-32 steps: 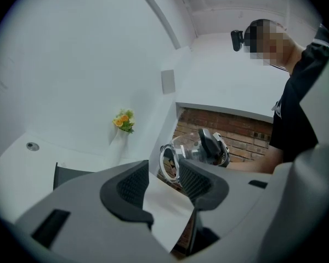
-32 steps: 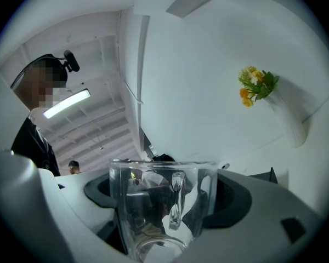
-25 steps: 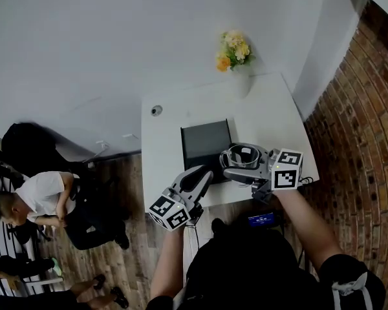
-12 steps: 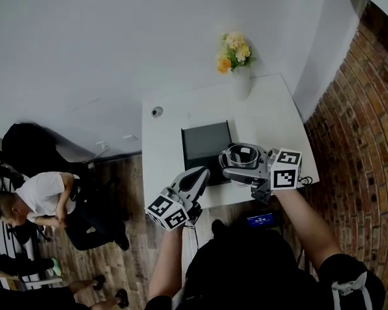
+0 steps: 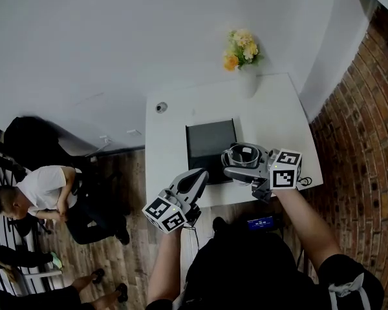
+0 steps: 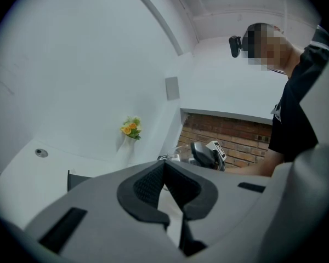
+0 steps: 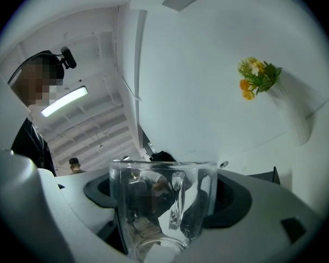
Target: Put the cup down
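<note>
Since a second ago the left gripper [image 5: 195, 179] has brought its fingers together. They now meet with nothing between them, as the left gripper view [image 6: 164, 171] shows plainly. It has also slid slightly down and left, and sits just off the near left corner of the black mat [image 5: 210, 141].

The right gripper [image 5: 241, 165] has kept its place at the mat's near right corner. Its fingers stand wide and clamp the sides of the glass cup [image 5: 244, 155]. The cup is upright and empty, and its handle shows through the clear wall in the right gripper view [image 7: 162, 207]. It sits at the mat's right edge. I cannot tell whether its base touches the tabletop [image 5: 281, 118] or hangs above it.

Beyond the mat's far right corner stands a white vase [image 5: 247, 82] of yellow and orange flowers [image 5: 242, 49]. A small round fitting [image 5: 160, 107] lies off the mat's far left corner.
</note>
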A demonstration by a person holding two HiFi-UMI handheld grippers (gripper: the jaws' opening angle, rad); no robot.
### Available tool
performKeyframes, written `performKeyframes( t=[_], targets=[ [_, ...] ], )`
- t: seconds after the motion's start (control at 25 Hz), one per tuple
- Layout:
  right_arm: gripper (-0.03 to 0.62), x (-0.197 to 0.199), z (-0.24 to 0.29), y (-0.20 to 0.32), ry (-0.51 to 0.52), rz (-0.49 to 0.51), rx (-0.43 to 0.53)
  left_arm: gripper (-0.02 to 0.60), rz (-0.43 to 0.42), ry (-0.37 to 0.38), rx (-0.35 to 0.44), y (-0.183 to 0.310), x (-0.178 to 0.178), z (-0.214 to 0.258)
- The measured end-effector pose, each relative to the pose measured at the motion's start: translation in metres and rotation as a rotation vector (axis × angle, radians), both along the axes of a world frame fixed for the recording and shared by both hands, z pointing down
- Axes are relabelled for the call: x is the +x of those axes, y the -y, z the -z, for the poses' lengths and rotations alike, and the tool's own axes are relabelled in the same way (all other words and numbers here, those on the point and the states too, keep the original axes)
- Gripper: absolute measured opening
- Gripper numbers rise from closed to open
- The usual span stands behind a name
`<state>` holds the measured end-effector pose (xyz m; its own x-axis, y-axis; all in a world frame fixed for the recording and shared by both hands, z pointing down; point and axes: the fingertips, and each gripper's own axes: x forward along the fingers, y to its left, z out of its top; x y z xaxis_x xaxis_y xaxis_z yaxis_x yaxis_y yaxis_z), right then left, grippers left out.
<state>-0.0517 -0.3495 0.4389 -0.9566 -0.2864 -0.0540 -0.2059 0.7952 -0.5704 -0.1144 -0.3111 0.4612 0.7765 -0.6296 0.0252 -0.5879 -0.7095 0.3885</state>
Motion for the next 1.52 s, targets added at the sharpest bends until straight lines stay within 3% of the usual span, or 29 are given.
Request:
performKeyframes(
  t=[0.68,1.08,1.52],
  targets=[
    [0.430,-0.048,-0.101,0.044,-0.184,-0.008,0.023,0.008,0.078,-0.029,-0.045,0.009,-0.031,-0.011],
    [0.430,-0.064,-0.124,0.043,-0.348,-0.014,0.187,0.008,0.076,-0.042,-0.032,0.006,-0.033,-0.004],
    [0.430,-0.067,-0.127,0.026,-0.427,0.009,0.376,0.008,0.063,-0.048,-0.032,0.005,-0.033,-0.004]
  ],
)
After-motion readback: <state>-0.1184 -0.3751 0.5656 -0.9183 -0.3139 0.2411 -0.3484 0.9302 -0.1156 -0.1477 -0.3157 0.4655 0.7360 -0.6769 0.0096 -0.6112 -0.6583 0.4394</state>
